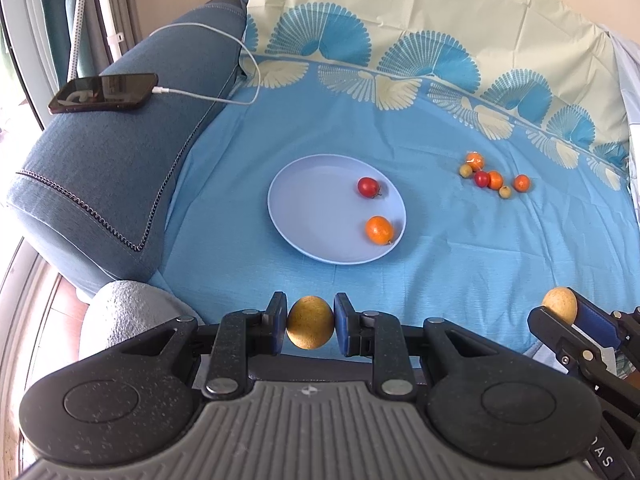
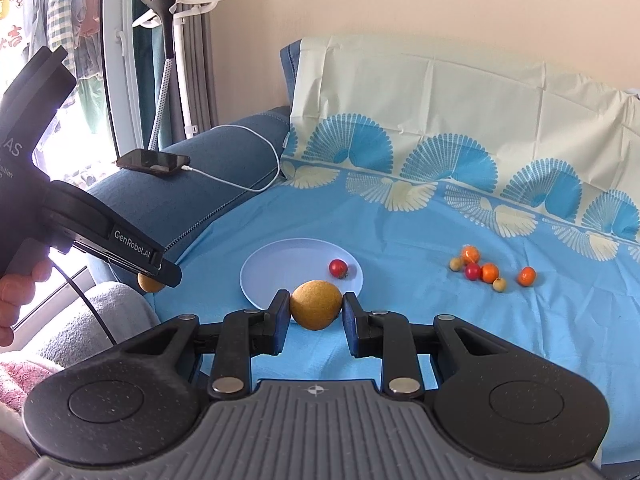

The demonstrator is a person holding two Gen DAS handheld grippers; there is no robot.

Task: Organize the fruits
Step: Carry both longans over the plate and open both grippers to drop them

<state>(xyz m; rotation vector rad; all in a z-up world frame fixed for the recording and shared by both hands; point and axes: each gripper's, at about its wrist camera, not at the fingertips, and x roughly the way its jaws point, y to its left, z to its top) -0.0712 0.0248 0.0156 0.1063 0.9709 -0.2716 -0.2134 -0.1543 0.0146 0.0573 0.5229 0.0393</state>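
Note:
A light blue plate (image 1: 304, 216) lies on the blue cloth and holds a red fruit (image 1: 368, 187) and an orange fruit (image 1: 379, 230). The plate also shows in the right wrist view (image 2: 276, 268). My left gripper (image 1: 310, 323) is shut on a tan round fruit (image 1: 310, 322), held above the cloth in front of the plate. My right gripper (image 2: 316, 311) is shut on another tan round fruit (image 2: 316, 305), near the plate's front edge. That fruit also shows in the left wrist view (image 1: 559, 303). A cluster of several small orange, red and tan fruits (image 1: 494, 178) lies right of the plate.
A phone (image 1: 104, 93) on a white charging cable lies on the blue sofa armrest (image 1: 112, 168) at left. A grey blanket (image 1: 132, 304) sits at the near left. The patterned sheet drapes up the sofa back (image 1: 420, 12). A garment steamer stand (image 2: 172, 60) stands by the window.

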